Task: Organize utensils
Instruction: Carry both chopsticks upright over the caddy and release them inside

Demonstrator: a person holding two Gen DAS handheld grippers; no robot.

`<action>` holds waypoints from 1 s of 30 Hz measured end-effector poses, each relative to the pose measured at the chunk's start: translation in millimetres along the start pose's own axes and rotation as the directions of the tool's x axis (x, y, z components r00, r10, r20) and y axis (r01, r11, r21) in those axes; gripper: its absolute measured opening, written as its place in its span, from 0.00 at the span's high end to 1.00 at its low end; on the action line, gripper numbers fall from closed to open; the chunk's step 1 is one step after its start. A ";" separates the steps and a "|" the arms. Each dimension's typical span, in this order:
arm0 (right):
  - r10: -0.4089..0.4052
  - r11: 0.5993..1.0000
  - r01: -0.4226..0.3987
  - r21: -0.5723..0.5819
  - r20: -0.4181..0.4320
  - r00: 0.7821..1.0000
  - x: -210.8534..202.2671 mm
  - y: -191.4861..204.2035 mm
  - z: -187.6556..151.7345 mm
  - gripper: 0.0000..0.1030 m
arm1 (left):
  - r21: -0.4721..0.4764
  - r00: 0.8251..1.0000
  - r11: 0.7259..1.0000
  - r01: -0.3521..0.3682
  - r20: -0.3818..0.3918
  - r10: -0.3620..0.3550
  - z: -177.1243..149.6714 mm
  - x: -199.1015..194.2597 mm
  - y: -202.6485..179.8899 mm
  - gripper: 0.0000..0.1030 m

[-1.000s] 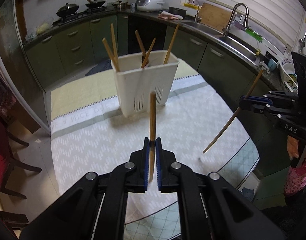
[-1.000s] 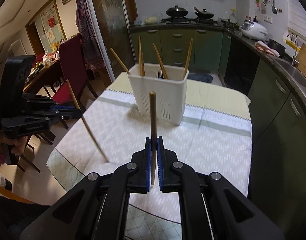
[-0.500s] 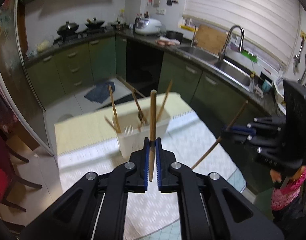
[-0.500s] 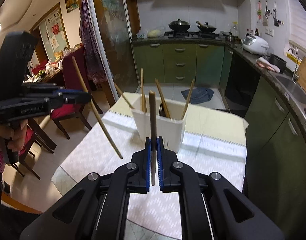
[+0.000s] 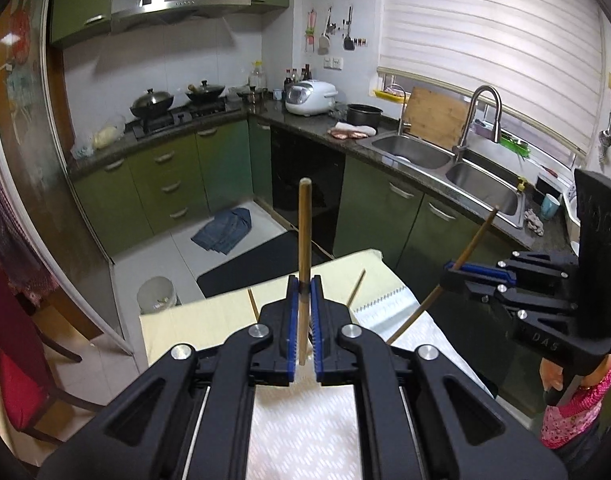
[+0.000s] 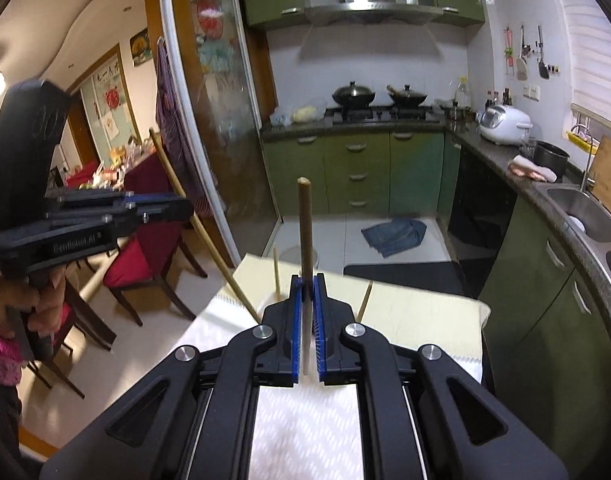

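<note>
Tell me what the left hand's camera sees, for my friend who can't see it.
The left gripper is shut on a wooden chopstick that stands upright above a cloth-covered table. To its right, the right gripper grips another chopstick, slanted. A kitchen with green cabinets lies behind.

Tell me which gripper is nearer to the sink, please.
Right. The right gripper, holding a chopstick, is on the sink side; the left gripper, with its own chopstick, is farther off, toward the red chair.
</note>
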State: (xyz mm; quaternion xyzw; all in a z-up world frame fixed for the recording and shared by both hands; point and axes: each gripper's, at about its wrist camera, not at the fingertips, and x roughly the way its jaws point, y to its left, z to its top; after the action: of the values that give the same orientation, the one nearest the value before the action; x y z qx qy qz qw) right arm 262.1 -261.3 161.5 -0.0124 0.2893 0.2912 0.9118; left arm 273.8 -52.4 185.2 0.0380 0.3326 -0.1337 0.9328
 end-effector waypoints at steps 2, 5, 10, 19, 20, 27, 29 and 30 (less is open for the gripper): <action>-0.002 1.000 0.002 0.009 0.017 1.000 4.0 -3.9 10.7 0.94 | 0.006 1.000 1.000 -0.017 0.010 0.017 5.8 6.0 1.2 0.94; -0.015 1.000 0.014 0.024 0.028 1.000 20.8 -11.4 20.7 0.94 | 0.002 0.999 0.999 -0.035 0.000 0.035 9.4 23.3 5.2 0.94; -0.047 0.998 0.046 0.035 0.011 0.999 58.0 -24.5 18.4 0.94 | -0.026 0.998 0.999 -0.024 -0.051 0.023 1.2 65.2 16.8 0.94; -0.071 0.997 0.073 0.024 -0.086 0.994 128.3 -35.5 -22.5 0.94 | -0.052 0.986 0.999 0.004 -0.166 -0.013 -46.6 134.8 22.9 0.94; -0.073 0.997 0.076 0.025 -0.096 0.993 134.0 -36.0 -27.3 0.94 | -0.055 0.984 0.998 0.006 -0.176 -0.015 -52.2 140.0 24.0 0.94; -0.080 0.996 0.083 0.018 -0.131 0.988 160.4 -39.5 -50.6 0.78 | -0.076 0.982 0.997 -0.005 -0.187 -0.009 -81.0 158.4 34.3 0.66; -0.081 0.996 0.084 0.016 -0.123 0.989 158.3 -38.7 -52.8 0.76 | -0.068 0.985 0.998 -0.011 -0.170 -0.001 -84.4 156.3 32.7 0.61; -0.082 0.996 0.084 0.016 -0.119 0.989 155.3 -38.4 -53.7 0.76 | -0.059 0.986 0.998 -0.014 -0.164 0.004 -84.7 154.3 32.1 0.61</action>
State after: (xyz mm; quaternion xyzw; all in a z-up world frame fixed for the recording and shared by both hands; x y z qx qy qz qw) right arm 357.7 -222.1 28.1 -0.0324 0.3452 0.2487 0.9044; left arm 345.6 -42.6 21.5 0.0225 0.4119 -0.1160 0.9035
